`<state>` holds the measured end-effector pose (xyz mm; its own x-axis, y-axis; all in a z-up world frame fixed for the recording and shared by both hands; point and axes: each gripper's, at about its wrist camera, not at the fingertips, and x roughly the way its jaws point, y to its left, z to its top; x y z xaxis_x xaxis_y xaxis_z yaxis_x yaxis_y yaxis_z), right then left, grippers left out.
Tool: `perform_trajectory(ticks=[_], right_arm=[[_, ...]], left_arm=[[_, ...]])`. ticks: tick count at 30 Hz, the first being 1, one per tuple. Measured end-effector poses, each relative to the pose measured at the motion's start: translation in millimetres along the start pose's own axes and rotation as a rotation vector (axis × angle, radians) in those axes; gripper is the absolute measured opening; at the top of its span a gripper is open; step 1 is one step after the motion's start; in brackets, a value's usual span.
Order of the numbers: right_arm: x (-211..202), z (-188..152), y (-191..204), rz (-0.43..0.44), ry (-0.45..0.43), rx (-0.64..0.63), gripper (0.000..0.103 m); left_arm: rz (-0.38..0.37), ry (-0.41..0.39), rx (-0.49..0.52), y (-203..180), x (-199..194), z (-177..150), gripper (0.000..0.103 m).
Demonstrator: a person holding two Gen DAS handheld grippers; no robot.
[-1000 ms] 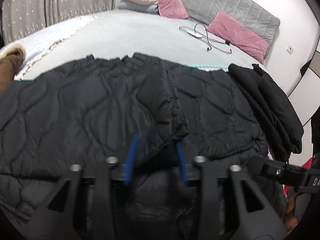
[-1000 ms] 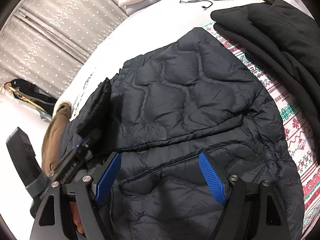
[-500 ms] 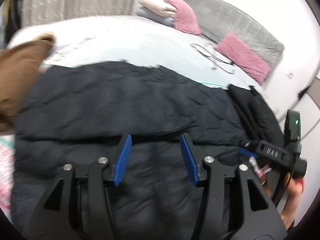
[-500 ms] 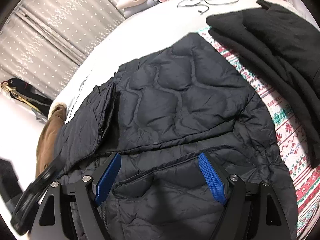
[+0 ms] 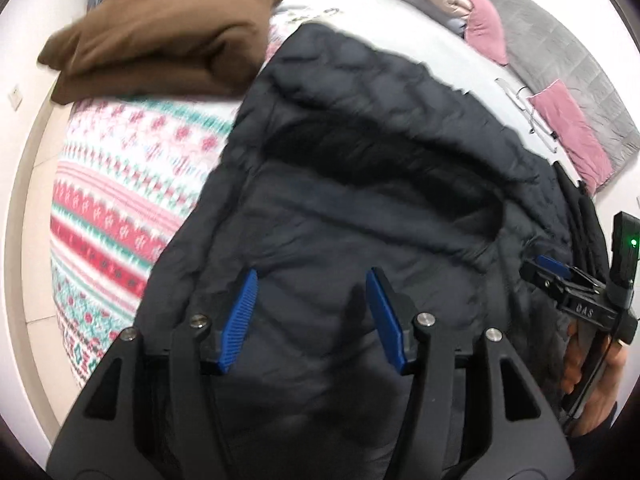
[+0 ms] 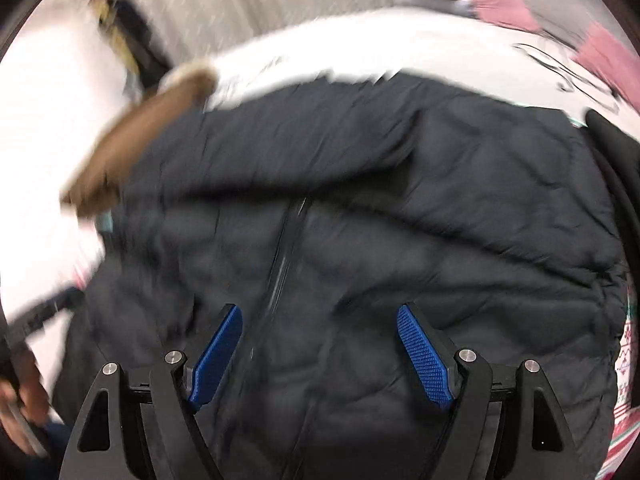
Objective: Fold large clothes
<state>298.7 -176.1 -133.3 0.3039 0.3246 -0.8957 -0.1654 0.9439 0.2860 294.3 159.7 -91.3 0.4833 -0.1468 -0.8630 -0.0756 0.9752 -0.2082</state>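
A dark navy quilted jacket (image 5: 360, 160) lies spread on the bed, with a folded part lying across its upper half. My left gripper (image 5: 312, 280) hovers over its lower left part, open, with nothing between the blue pads (image 5: 240, 320). In the right wrist view the jacket (image 6: 420, 200) fills the frame, its zipper (image 6: 288, 248) running down the middle. My right gripper (image 6: 320, 316) stands open above the fabric just right of the zipper, holding nothing. The right gripper (image 5: 556, 270) also shows at the jacket's right edge in the left wrist view, in a hand (image 5: 592, 380).
A folded brown garment (image 5: 160, 40) lies at the jacket's far left on a red, green and white patterned blanket (image 5: 120, 184). A black garment (image 5: 584, 216) lies along the right side. Pink pillows (image 5: 568, 132), a grey headboard and a cable sit at the far end.
The left gripper let go of the jacket's sleeve, which now lies across the body, and swung left toward the brown garment. The right gripper rolled and shifted over the zipper, still open.
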Motion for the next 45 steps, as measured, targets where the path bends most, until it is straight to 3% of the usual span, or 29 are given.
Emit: perform_trajectory(ticks=[4,9,12,15,18,21,24,27,32,36,39,45], right_arm=[[7.9,-17.6,10.2,-0.041,0.075,-0.026,0.081],[-4.3,-44.4,-2.1,-0.052,0.117,-0.014,0.081],[-33.2,-64.6,-17.2,-0.026,0.080,0.001,0.081],[-68.1,-81.4,-53.5,0.032,0.010,0.113,0.081],[-73.2,-94.1,-88.8,-0.053,0.021,0.242,0.081],[-55.0,-104.9,-94.3,-0.080,0.114,0.234,0.081],[-46.2,-110.1,-81.2,-0.131,0.151,0.136,0.083],[-48.8,-110.8,-77.3,-0.148,0.160,0.115,0.084],[-64.7,-117.4,-110.0,-0.184,0.141,0.190,0.084],[-80.7,-139.1,-123.2,-0.144,0.118,0.197,0.084],[-97.7,-155.9,-126.3,-0.188,0.092,0.219,0.084],[-138.2,-200.6,-164.0,-0.109,0.020,0.444,0.084]], left_arm=[[0.088,-0.017,0.093,6.4,-1.5,-16.7,0.058],[0.098,-0.001,0.103,25.7,-10.5,-31.3,0.058],[0.054,-0.013,0.105,28.6,-24.7,-32.5,0.058],[0.052,-0.046,0.129,23.1,-32.1,-22.9,0.058],[0.067,-0.032,0.145,14.2,-19.6,-16.3,0.059],[0.083,0.056,0.139,13.0,4.1,-25.5,0.059],[0.110,0.050,0.191,6.5,3.9,-28.6,0.059],[0.103,0.039,0.182,13.6,-1.7,-29.9,0.059],[0.144,0.027,0.117,54.5,-13.5,-36.9,0.062],[0.104,0.042,0.065,80.8,-27.3,-48.0,0.063],[0.053,0.041,0.031,95.4,-45.8,-58.2,0.063],[-0.092,0.075,-0.047,113.3,-61.4,-86.3,0.063]])
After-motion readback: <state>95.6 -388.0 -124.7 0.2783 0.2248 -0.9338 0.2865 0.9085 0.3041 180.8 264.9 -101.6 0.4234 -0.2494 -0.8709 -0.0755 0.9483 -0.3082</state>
